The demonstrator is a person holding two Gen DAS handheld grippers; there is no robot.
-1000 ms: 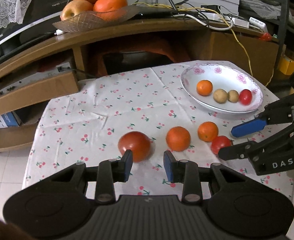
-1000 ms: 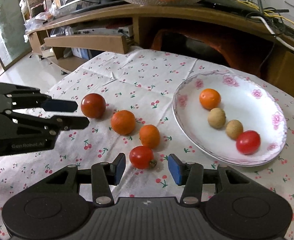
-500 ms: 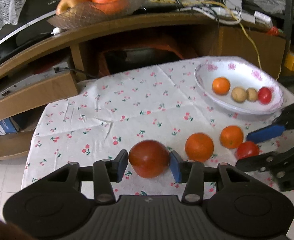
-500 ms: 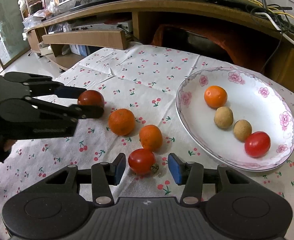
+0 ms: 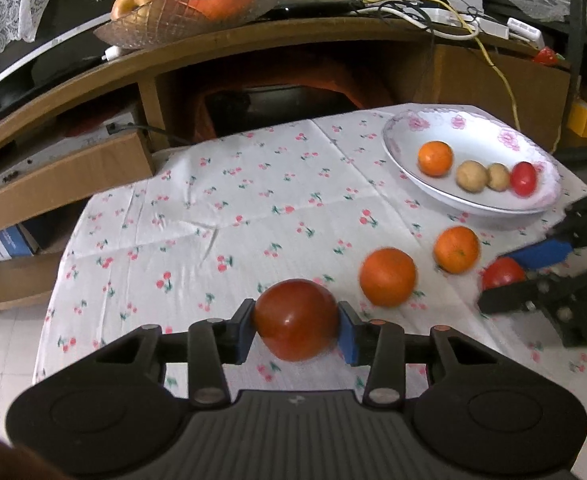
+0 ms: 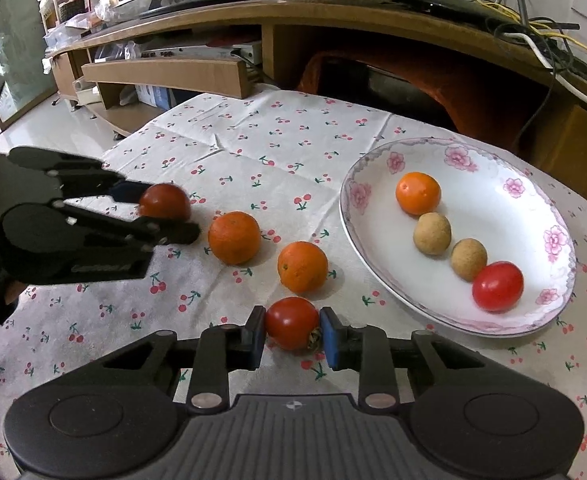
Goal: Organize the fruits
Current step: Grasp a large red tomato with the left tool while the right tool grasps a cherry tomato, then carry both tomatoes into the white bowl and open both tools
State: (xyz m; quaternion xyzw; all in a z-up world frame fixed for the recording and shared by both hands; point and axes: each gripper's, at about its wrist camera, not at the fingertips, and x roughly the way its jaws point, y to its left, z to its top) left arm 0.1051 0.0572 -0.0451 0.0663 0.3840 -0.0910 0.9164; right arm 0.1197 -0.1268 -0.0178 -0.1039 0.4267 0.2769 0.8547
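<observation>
1. Since the earlier frame, left gripper has closed in; pads now clamp the large dark-red round tomato, lower centre.
2. Right gripper clamps the small red tomato, lower centre, on the cherry-print table.
3. Two oranges lie between; white floral plate at right.

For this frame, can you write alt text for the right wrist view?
The right gripper closes its blue fingers on a small red tomato on a cherry-print tablecloth. Two oranges lie beyond it, and a floral plate of fruit sits right.

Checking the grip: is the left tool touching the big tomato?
Touching. The left wrist view shows both pads of the left tool pressed against the big tomato.
</observation>
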